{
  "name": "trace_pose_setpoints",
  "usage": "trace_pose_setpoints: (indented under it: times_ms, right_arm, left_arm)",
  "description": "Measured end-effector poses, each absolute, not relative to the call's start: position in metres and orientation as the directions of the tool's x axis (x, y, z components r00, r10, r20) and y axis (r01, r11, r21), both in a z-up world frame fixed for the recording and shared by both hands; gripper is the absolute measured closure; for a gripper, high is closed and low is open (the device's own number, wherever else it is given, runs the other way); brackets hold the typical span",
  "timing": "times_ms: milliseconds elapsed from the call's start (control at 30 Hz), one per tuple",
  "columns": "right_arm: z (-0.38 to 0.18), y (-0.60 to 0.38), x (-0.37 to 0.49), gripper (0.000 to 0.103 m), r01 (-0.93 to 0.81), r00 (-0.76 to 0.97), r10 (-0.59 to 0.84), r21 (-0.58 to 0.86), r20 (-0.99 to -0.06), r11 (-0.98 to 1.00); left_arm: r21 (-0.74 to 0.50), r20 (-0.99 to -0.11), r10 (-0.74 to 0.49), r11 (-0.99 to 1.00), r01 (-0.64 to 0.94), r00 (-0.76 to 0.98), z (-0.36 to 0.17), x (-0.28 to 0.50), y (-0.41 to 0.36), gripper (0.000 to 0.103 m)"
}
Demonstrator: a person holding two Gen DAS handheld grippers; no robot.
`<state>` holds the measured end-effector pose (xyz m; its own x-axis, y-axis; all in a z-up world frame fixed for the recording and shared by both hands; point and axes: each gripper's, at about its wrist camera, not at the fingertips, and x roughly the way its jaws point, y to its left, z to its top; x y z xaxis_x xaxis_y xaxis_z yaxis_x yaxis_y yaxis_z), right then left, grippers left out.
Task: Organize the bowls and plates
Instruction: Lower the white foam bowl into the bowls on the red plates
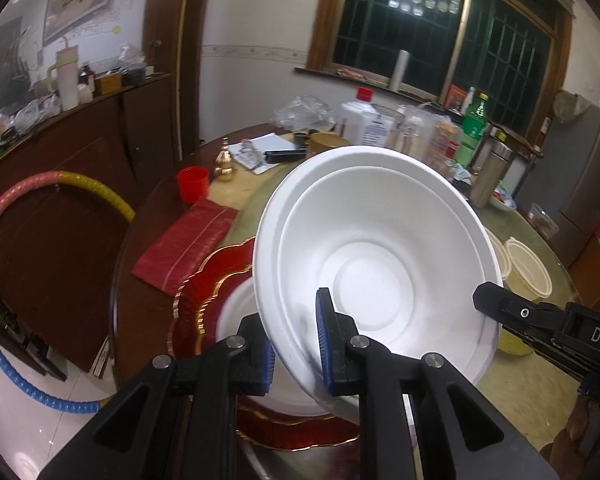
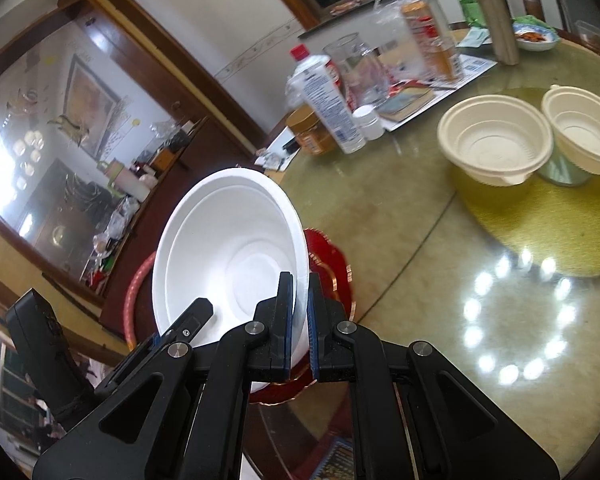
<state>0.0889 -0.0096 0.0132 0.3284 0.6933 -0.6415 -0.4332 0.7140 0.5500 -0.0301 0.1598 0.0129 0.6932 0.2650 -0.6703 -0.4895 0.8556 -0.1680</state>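
Observation:
A white foam bowl (image 1: 372, 264) is held tilted above a stack of red gold-rimmed plates (image 1: 216, 280) that carries another white bowl (image 1: 236, 312). My left gripper (image 1: 296, 340) is shut on the bowl's near rim. My right gripper (image 2: 300, 320) is shut on the opposite rim of the same bowl (image 2: 228, 248); it shows at the right in the left wrist view (image 1: 512, 312). Two cream bowls (image 2: 496, 140) sit on a yellow-green mat (image 2: 540, 232) to the right.
The round glass-topped table (image 2: 400, 220) holds bottles (image 2: 328, 96), a glass jug (image 2: 356, 68), a steel flask (image 2: 496, 12), a red cup (image 1: 192, 182), a red folded bag (image 1: 184, 244) and papers. A hoop (image 1: 28, 208) leans against a dark cabinet at left.

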Motion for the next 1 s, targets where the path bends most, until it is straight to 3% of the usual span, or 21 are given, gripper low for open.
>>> trace_pose_setpoints:
  times_ms: [1000]
  right_arm:
    - [-0.022, 0.034, 0.094, 0.097, -0.448, 0.224, 0.674, 0.54, -0.704, 0.713]
  left_arm:
    - [-0.146, -0.723, 0.294, 0.82, -0.554, 0.625, -0.015, -0.043, 0.188, 0.087]
